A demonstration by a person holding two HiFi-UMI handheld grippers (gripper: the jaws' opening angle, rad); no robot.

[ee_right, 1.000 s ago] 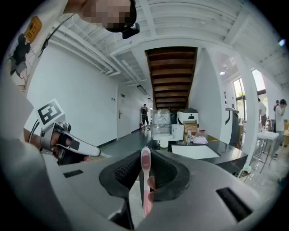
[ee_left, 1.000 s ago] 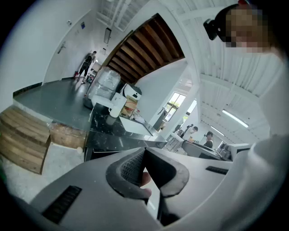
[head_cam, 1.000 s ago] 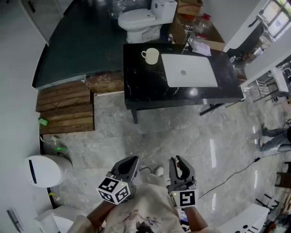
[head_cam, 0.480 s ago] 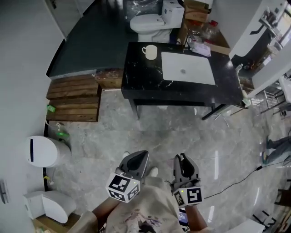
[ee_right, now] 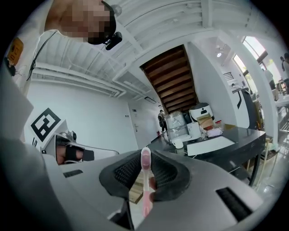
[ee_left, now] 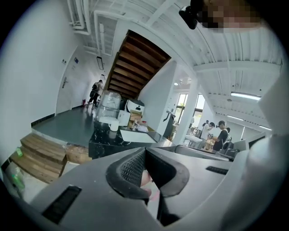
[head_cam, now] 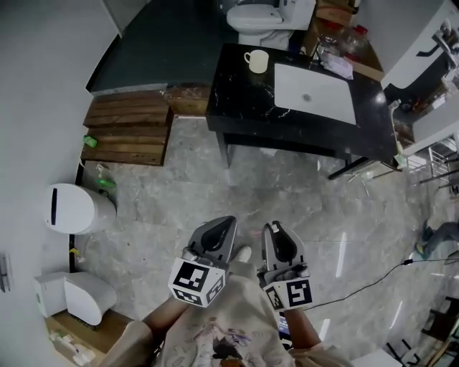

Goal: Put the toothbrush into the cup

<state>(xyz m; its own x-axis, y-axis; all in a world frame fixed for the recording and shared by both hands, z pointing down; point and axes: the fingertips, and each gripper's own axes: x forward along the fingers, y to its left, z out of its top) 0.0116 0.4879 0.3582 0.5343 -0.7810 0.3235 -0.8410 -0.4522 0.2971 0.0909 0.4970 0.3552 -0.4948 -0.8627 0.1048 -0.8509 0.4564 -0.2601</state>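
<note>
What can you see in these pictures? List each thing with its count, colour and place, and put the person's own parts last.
table: one, black, far across the floor
sink: one, white, set in the table
cup: one, cream, on the table, left of the sink
toilet: one, white, behind the table
wooden steps: one set, brown, left of the table
green items: two, green, near the steps
rounded container: one, white, by the left wall
toothbrush: one, pink, upright in the right gripper
left gripper: one, grey, jaws together, nothing held
right gripper: one, grey, shut on the toothbrush
</note>
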